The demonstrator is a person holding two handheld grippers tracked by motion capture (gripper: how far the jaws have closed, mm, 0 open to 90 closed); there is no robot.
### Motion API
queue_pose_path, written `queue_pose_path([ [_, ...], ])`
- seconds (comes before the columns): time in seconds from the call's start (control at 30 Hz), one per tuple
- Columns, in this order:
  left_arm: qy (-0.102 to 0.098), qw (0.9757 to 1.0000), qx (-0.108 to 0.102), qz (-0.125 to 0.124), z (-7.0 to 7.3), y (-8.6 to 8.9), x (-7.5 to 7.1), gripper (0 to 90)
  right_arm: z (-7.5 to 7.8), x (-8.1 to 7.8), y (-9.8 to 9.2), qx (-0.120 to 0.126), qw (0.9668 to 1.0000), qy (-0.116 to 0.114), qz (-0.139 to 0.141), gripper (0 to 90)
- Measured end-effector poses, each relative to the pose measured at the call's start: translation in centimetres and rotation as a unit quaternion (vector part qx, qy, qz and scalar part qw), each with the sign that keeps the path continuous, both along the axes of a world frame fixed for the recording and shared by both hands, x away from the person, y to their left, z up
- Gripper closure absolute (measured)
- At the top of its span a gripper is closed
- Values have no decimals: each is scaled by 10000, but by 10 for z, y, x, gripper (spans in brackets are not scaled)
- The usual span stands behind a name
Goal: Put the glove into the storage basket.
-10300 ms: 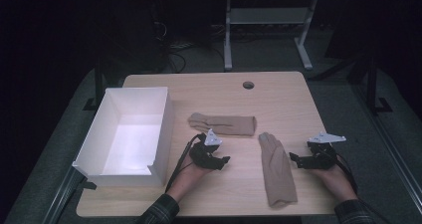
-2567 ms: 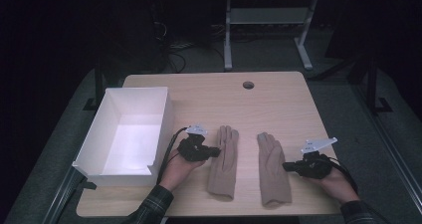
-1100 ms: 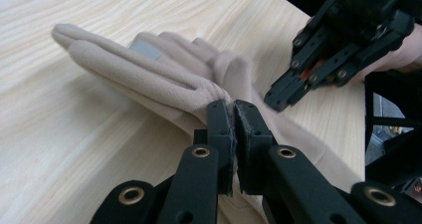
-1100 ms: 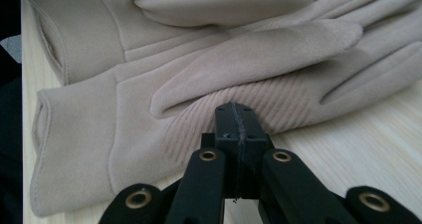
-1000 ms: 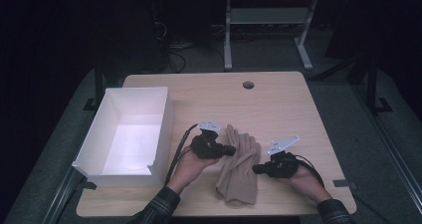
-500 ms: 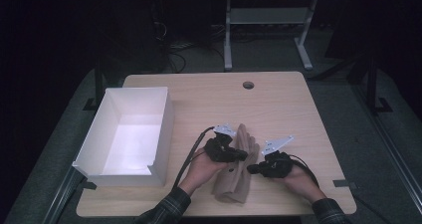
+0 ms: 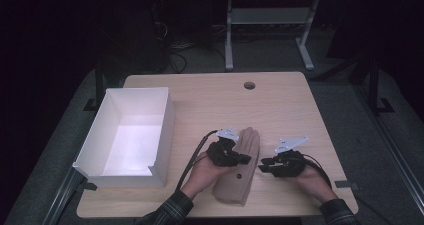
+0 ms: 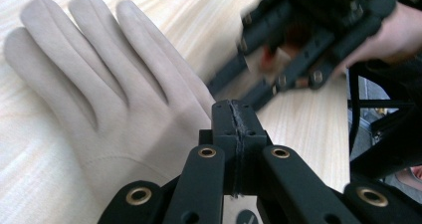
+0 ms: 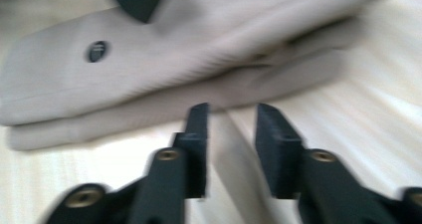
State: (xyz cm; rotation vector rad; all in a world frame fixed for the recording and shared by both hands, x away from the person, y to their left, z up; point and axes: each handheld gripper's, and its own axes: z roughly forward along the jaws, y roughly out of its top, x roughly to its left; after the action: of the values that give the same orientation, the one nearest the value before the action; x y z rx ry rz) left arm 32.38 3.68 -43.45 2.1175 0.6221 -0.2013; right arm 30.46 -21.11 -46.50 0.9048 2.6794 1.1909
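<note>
A beige fabric glove (image 7: pixel 241 165) lies flat on the light wooden counter (image 7: pixel 280 105), right of the white open box (image 7: pixel 131 132). The left gripper (image 8: pixel 233 115) rests over it — jaws clenched together, gripping nothing visible. The right gripper (image 9: pixel 230 119) hovers beside it — jaws parted, empty.

Right gripper view is motion-blurred: gloves (image 9: pixel 199 69) are smeared, and the seam between the stacked pair is hard to trace. The dark round spot (image 9: pixel 97 51) on the cuff is too soft to identify. Left gripper view: glove cuff is cut off by the bottom edge, and the right gripper (image 8: pixel 298 59) is blurred. High view: left gripper (image 7: pixel 243 159) covers part of the gloves.
</note>
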Motion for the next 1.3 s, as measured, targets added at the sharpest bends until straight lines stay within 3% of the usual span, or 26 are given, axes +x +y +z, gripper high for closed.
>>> queue_pose_path([
  [0.1, 15, 10000, 40, -68, -5, -4, -5, 896, 1, 3, -15, -9, 9992, -112, -386, 466],
  [0.13, 23, 9999, 60, -91, -6, -5, -6, 895, -1, 7, -23, -24, 9979, -124, -637, 424],
  [0.37, 116, 9989, 235, -386, -18, -17, -23, 895, -7, 12, -31, -97, 9952, -154, -962, 308],
  [0.5, 123, 9980, 420, -447, -25, -19, -27, 895, -12, 14, -30, -333, 9908, -428, -1237, 190],
  [0.6, 137, 9976, 474, -476, -27, -20, -29, 896, -14, 15, -30, -344, 9899, -466, -1295, 178],
  [0.77, -79, 9956, 792, -488, -25, -14, -36, 896, -17, 17, -32, -345, 9884, -550, -1376, 138],
  [1.2, -119, 9958, 906, -100, -24, 25, -36, 896, -17, 17, -31, -344, 9881, -546, -1393, 131],
  [1.3, -246, 9946, 1004, -13, -22, 31, -37, 896, -17, 17, -31, -349, 9878, -541, -1419, 132],
])
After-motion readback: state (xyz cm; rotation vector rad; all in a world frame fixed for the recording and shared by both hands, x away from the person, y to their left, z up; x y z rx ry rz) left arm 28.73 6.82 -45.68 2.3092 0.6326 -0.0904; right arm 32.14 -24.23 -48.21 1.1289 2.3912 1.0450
